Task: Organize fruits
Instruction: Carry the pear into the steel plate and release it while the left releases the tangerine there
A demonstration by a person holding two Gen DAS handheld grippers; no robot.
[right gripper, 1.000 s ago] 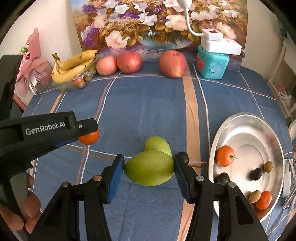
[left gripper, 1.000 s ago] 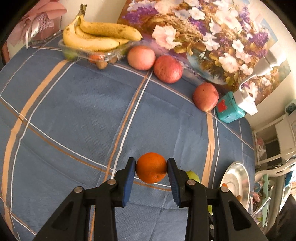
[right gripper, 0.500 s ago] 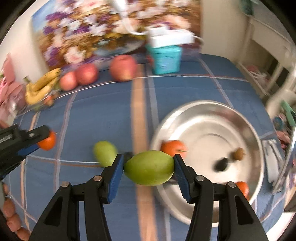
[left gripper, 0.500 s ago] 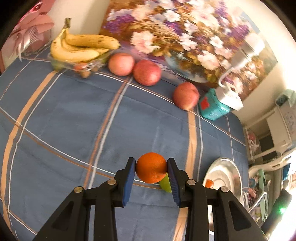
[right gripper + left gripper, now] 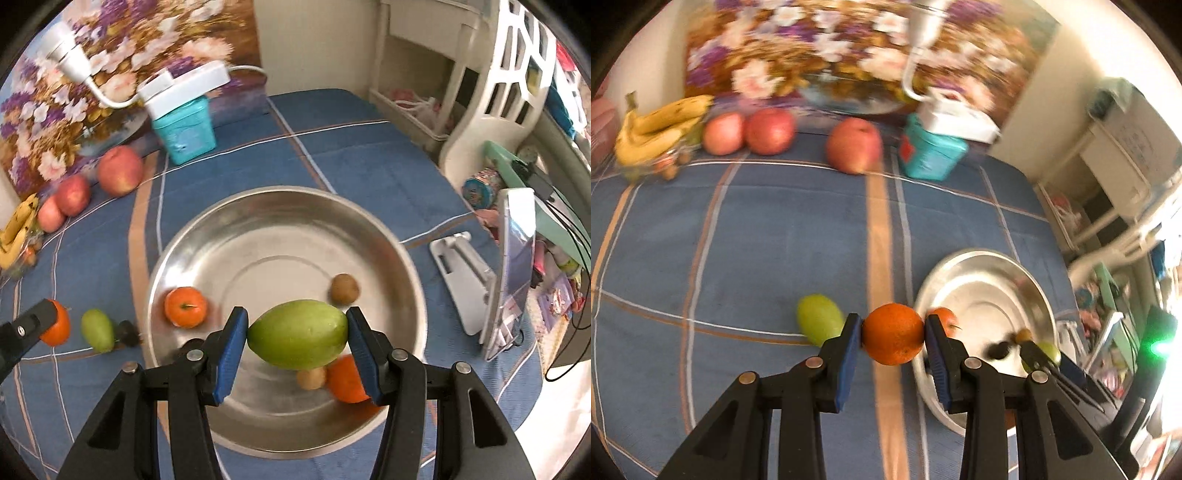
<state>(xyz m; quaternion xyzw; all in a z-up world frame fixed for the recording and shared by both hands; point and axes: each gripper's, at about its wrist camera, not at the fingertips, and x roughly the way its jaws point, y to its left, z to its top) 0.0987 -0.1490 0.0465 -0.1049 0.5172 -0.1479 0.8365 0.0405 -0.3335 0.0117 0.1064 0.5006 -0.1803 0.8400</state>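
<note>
My left gripper [image 5: 893, 334] is shut on an orange [image 5: 893, 333] and holds it above the blue cloth, just left of the steel plate [image 5: 982, 273]. My right gripper [image 5: 297, 336] is shut on a green mango [image 5: 297, 334] and holds it over the steel plate [image 5: 258, 221]. The plate holds a tangerine [image 5: 185, 307], another orange [image 5: 343, 380] and small brown fruits [image 5: 344, 288]. A second green mango [image 5: 818, 323] lies on the cloth left of the plate; it also shows in the right wrist view [image 5: 98, 329].
Three red apples [image 5: 853, 146] and a banana bunch [image 5: 657, 129] line the back by the flower painting. A teal box [image 5: 932, 155] with a white lamp stands behind the plate. A white phone stand [image 5: 465, 258] and a tablet [image 5: 513, 269] stand right of the plate.
Both grippers have swung right toward the plate. The right gripper with the mango has gone from beside the plate to over it. The left gripper with the orange has come up to the plate's left rim.
</note>
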